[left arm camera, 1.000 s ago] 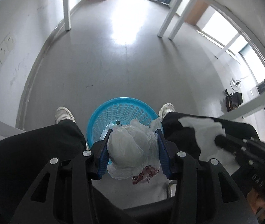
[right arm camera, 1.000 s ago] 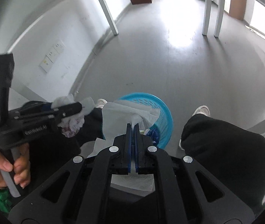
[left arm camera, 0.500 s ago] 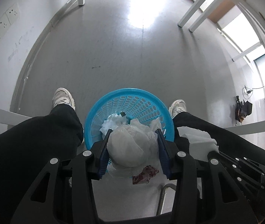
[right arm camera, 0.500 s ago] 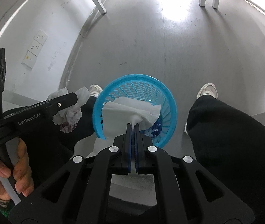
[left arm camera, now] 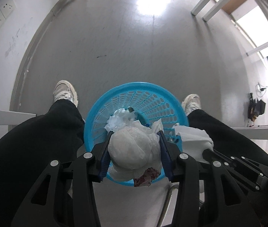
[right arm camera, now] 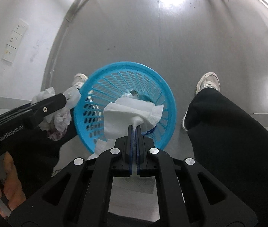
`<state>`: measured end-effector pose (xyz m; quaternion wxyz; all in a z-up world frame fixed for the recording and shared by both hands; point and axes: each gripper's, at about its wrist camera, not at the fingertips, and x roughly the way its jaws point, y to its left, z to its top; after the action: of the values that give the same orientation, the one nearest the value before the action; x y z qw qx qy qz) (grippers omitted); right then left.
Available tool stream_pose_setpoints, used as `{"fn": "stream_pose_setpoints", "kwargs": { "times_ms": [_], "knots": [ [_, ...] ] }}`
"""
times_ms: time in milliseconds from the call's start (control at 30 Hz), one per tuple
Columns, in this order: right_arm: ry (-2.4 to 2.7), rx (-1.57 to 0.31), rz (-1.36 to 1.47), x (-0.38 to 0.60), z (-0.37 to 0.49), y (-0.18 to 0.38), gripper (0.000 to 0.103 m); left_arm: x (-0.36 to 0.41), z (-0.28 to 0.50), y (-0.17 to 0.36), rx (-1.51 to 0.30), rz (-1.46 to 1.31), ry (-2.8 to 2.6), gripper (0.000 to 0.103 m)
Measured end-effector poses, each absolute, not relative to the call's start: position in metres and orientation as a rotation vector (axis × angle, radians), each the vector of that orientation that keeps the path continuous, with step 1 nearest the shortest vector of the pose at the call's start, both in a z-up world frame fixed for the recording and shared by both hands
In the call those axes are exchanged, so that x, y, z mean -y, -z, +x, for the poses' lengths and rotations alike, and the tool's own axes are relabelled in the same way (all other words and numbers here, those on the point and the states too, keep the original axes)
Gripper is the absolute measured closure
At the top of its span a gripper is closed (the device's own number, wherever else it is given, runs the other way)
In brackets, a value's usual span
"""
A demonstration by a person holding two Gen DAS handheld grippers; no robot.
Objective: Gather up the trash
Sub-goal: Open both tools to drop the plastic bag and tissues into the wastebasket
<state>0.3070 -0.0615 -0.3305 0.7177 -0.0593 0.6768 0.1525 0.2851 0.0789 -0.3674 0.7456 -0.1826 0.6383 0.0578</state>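
left gripper (left arm camera: 135,147) jaws clamp crumpled wad (left arm camera: 134,151); right gripper (right arm camera: 134,127) (pinched tight) grips tissue (right arm camera: 132,109).

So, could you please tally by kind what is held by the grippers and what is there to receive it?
Crumpled wads held: 1, the white wad in the left gripper
Paper towels held: 1, the paper towel in the right gripper
Baskets: 1, the blue basket
Total: 3

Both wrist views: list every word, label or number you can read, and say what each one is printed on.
"GenRobot.AI": white lettering on the black body of the left gripper, seen in the right wrist view.
Wall socket plates: a small yellow mark on the lowest plate, too small to read.
Blue basket, crumpled plastic bag, paper towel: no text visible.
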Motion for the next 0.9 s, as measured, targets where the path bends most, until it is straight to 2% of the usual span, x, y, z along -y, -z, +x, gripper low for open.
{"fn": "stream_pose_setpoints", "kwargs": {
  "times_ms": [433, 500, 533, 567, 600, 800, 900],
  "knots": [
    [-0.317, -1.556, -0.127, 0.062, 0.317, 0.353, 0.099, -0.082, 0.29, 0.378, -1.445, -0.441, -0.121, 0.057],
    [-0.318, -1.552, -0.12, 0.062, 0.318, 0.352, 0.098, -0.083, 0.29, 0.379, -1.443, -0.462, -0.114, 0.05],
    [-0.313, -1.552, -0.108, 0.064, 0.319, 0.352, 0.087, -0.084, 0.29, 0.378, -1.435, -0.473, -0.111, 0.045],
    [-0.306, -1.551, -0.097, 0.067, 0.319, 0.353, 0.078, -0.085, 0.291, 0.377, -1.423, -0.475, -0.116, 0.034],
    [-0.299, -1.547, -0.087, 0.069, 0.32, 0.352, 0.065, -0.086, 0.291, 0.376, -1.414, -0.472, -0.121, 0.029],
    [-0.283, -1.52, -0.057, 0.078, 0.317, 0.34, 0.064, -0.092, 0.287, 0.376, -1.409, -0.472, -0.153, 0.029],
    [-0.293, -1.496, -0.065, 0.079, 0.31, 0.329, 0.058, -0.097, 0.281, 0.373, -1.395, -0.498, -0.158, 0.027]
  ]
}}
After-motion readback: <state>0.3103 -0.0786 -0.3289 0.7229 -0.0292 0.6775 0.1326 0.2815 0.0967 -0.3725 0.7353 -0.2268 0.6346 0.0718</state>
